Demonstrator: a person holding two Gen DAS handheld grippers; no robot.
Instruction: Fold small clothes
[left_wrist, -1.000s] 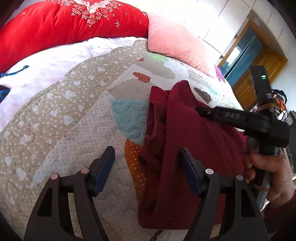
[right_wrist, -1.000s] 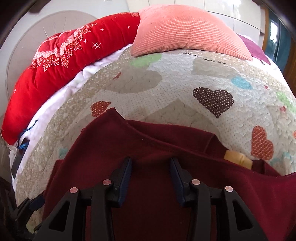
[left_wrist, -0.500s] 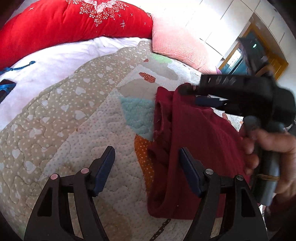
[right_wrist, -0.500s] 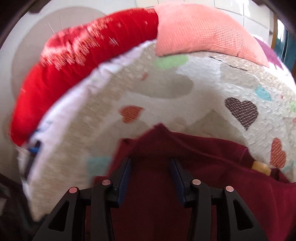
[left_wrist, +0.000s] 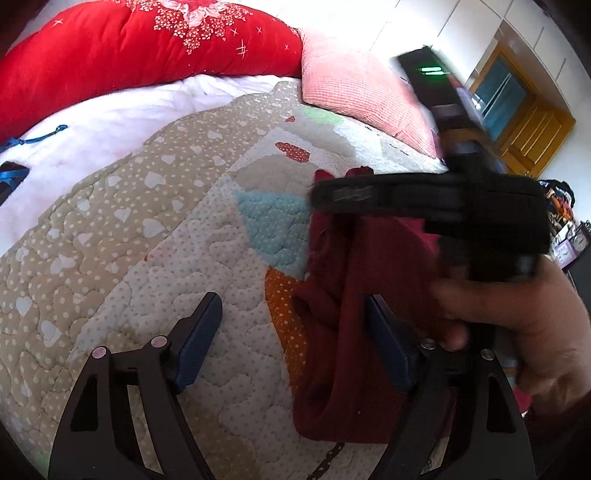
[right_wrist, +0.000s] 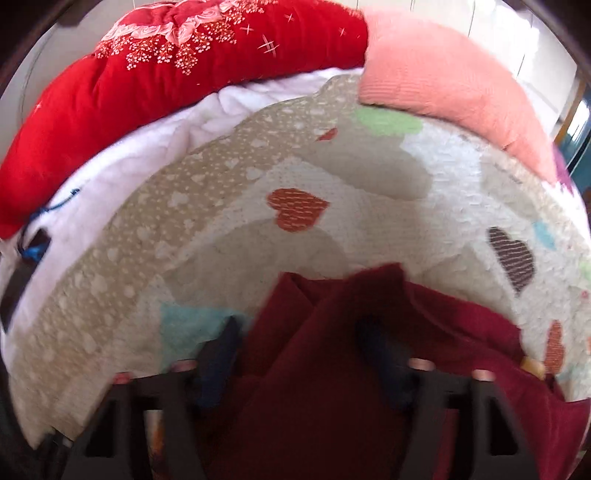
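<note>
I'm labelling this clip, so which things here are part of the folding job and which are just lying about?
Part of the job:
maroon garment
left gripper
right gripper

Lying about:
heart quilt
red pillow
pink pillow
white sheet

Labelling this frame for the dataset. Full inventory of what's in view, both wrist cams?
garment: 1, dark red, partly folded on the quilt, right of centre
quilt: 1, beige and white with coloured hearts, covering the bed
white sheet: 1, beyond the quilt
red cushion: 1, flower print, at the headboard end
pink pillow: 1, beside the red cushion
wooden door: 1, orange-brown, far right
left claw: 1, black, open, over the garment's left edge
right claw: 1, black, blurred, open, garment between its fingers
right hand: 1, gripping the right claw's handle
</note>
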